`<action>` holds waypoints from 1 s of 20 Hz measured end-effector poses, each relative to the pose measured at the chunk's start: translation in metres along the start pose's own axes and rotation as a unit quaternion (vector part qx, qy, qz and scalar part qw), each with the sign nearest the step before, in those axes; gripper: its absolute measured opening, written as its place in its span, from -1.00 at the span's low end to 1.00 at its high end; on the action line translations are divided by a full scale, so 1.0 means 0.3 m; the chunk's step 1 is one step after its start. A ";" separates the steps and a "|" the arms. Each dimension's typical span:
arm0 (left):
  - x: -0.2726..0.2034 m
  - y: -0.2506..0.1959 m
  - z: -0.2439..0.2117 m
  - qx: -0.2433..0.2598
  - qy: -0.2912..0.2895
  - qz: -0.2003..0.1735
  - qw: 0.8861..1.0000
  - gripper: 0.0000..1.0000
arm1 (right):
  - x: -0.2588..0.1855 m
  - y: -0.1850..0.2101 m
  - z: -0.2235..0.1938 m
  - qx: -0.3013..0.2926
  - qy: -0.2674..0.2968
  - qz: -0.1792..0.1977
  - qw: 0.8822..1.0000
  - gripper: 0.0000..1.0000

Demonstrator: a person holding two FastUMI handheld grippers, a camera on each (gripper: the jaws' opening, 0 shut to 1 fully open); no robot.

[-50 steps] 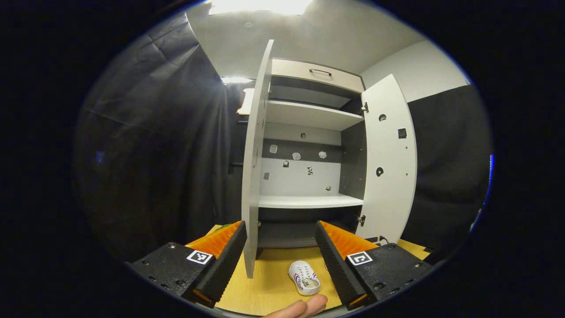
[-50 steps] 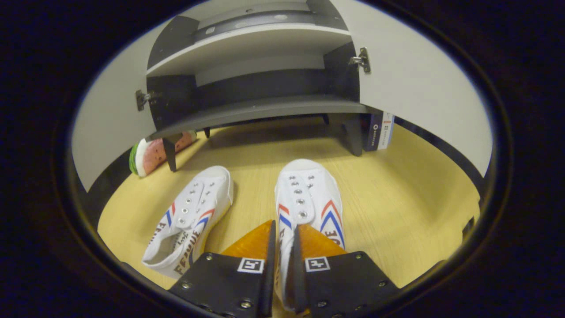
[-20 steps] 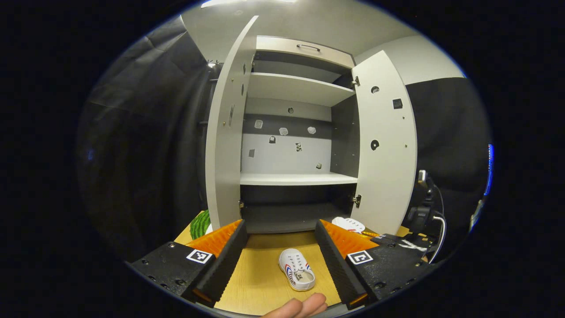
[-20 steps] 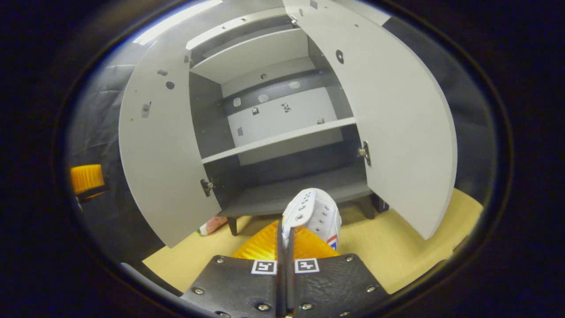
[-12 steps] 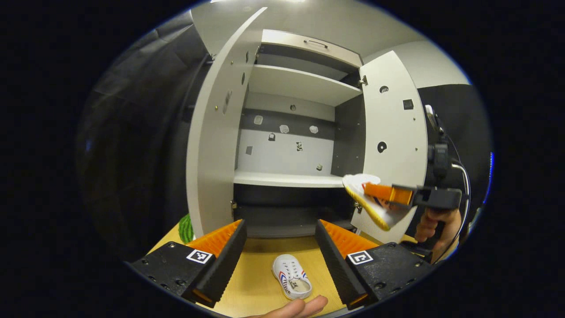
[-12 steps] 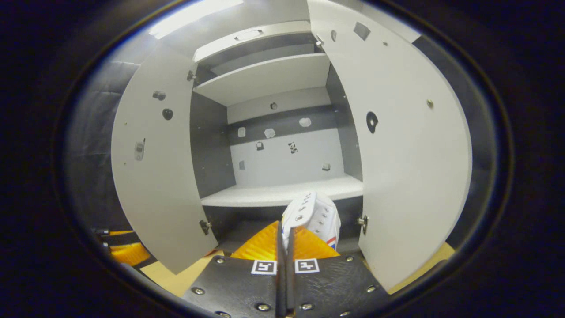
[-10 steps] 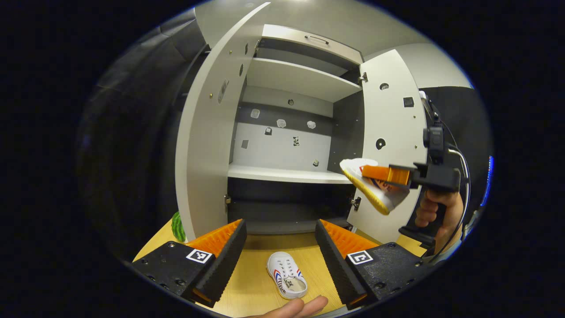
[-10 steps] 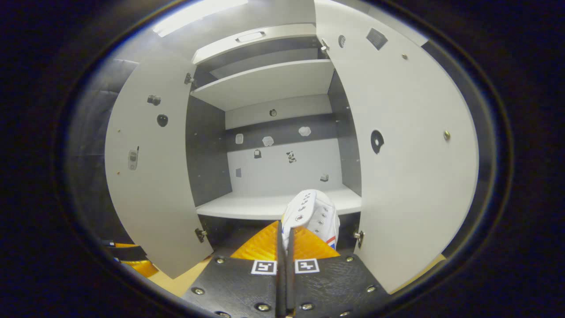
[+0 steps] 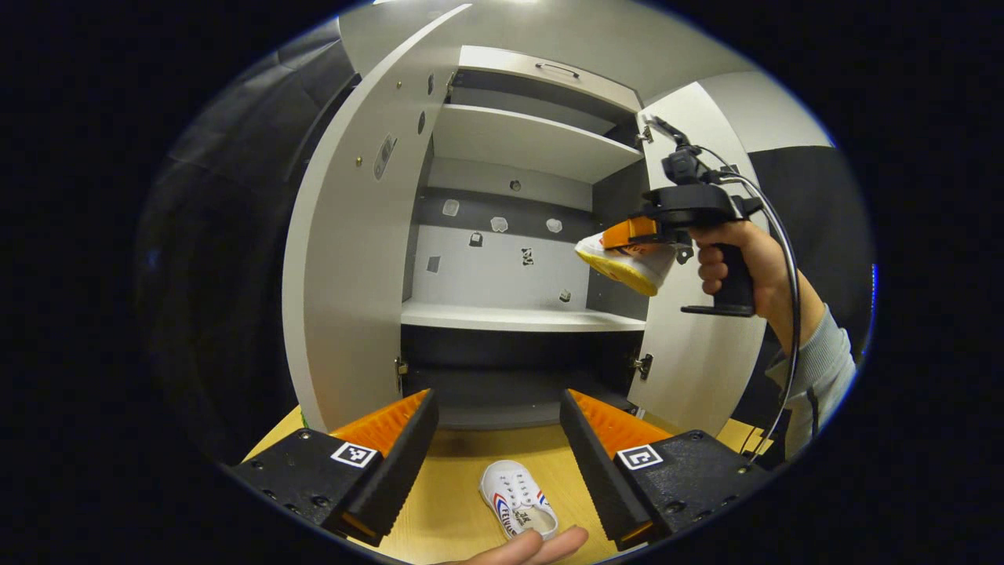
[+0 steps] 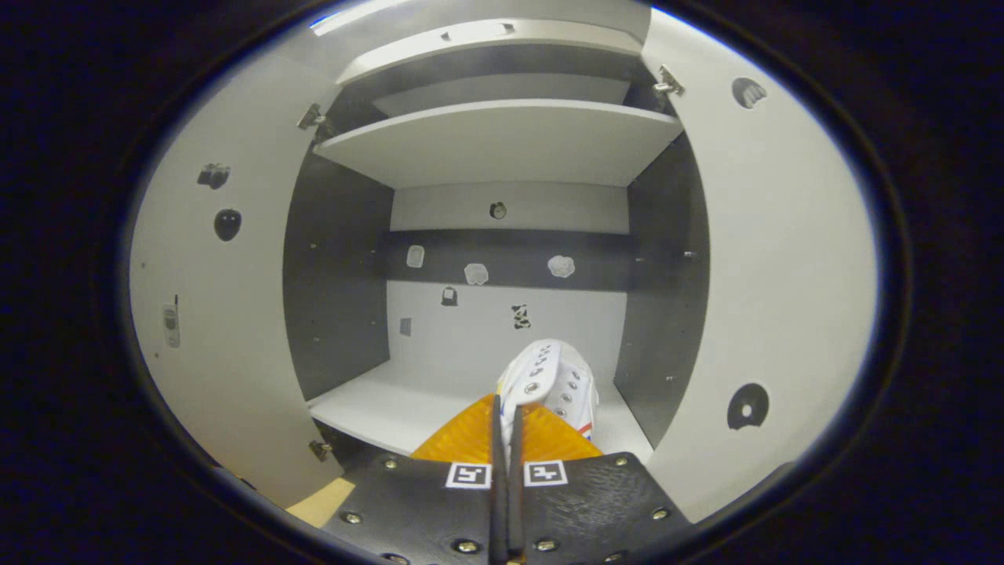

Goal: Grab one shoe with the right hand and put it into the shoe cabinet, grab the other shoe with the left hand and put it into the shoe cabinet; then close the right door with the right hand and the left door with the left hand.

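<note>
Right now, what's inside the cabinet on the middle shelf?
The middle shelf looks bare; the held shoe hangs above its right end, not yet set down. The right claw and that shoe cover the shelf's near right part in the right gripper view.

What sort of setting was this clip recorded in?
Probably a staged recording booth, not a real home: a grey two-door shoe cabinet stands open on a pale wooden floor, black cloth hangs beside it, and a white canvas shoe lies in front.
</note>
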State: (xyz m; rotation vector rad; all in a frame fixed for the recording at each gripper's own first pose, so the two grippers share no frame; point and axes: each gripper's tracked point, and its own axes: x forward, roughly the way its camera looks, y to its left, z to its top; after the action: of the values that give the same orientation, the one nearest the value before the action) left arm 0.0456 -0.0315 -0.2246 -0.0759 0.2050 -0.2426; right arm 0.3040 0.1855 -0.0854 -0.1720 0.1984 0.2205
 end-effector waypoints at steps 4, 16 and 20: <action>0.018 0.013 -0.022 0.009 0.007 0.006 1.000 0.91 | 0.199 -0.003 -0.038 -0.021 0.038 -0.007 0.999 -0.98; 0.046 0.060 -0.101 0.011 0.041 0.029 0.999 0.92 | 0.508 -0.022 -0.211 -0.125 0.079 -0.025 0.989 -0.94; 0.046 0.059 -0.124 0.006 0.052 0.031 0.998 0.92 | 0.392 -0.008 -0.049 -0.101 0.002 -0.038 0.994 0.30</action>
State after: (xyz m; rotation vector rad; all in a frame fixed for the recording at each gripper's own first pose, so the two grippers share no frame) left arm 0.0550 -0.0197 -0.2654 -0.0449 0.3089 -0.1867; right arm 0.4146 0.2039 -0.1242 -0.3799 0.1724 0.1633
